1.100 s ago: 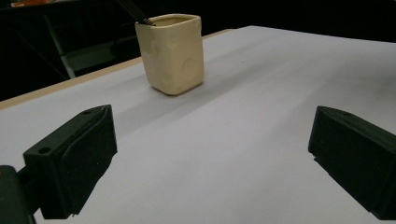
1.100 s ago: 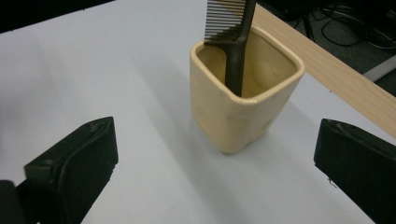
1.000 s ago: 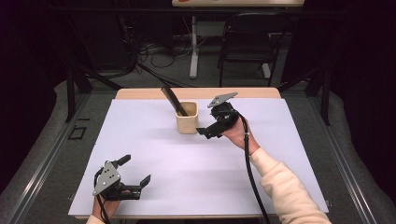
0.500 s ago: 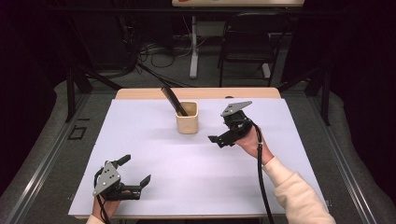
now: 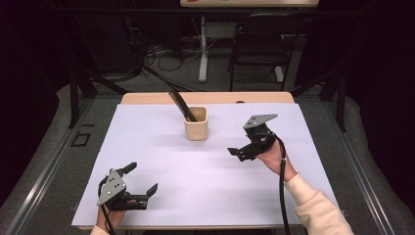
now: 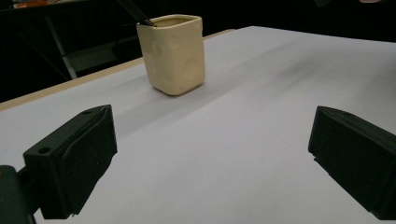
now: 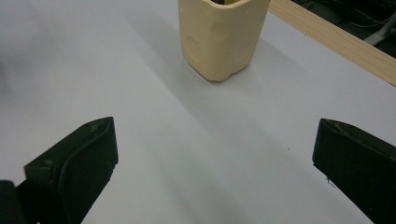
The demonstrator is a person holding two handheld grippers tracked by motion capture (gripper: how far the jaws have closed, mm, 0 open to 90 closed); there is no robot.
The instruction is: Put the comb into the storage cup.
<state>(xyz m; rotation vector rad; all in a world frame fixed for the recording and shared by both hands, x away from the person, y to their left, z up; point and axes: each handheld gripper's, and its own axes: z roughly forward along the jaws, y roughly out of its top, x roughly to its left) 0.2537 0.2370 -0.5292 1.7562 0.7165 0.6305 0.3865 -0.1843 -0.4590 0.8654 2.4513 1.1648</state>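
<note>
We see the cream cup (image 5: 196, 124) standing at the back of the white table (image 5: 161, 152), a black stick (image 5: 182, 105) inside. Our right gripper (image 5: 240, 152) waits beside the cup, jaws apart. Our left gripper (image 5: 143, 189) sits far off, jaws apart.

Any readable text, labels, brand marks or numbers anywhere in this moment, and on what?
None can be read. The cream cup, the black tool in it, the white table cover, the left gripper and the right gripper bear no visible lettering.

Lower end of the dark tool (image 5: 182, 106) hidden inside the cream cup (image 5: 196, 130).
</note>
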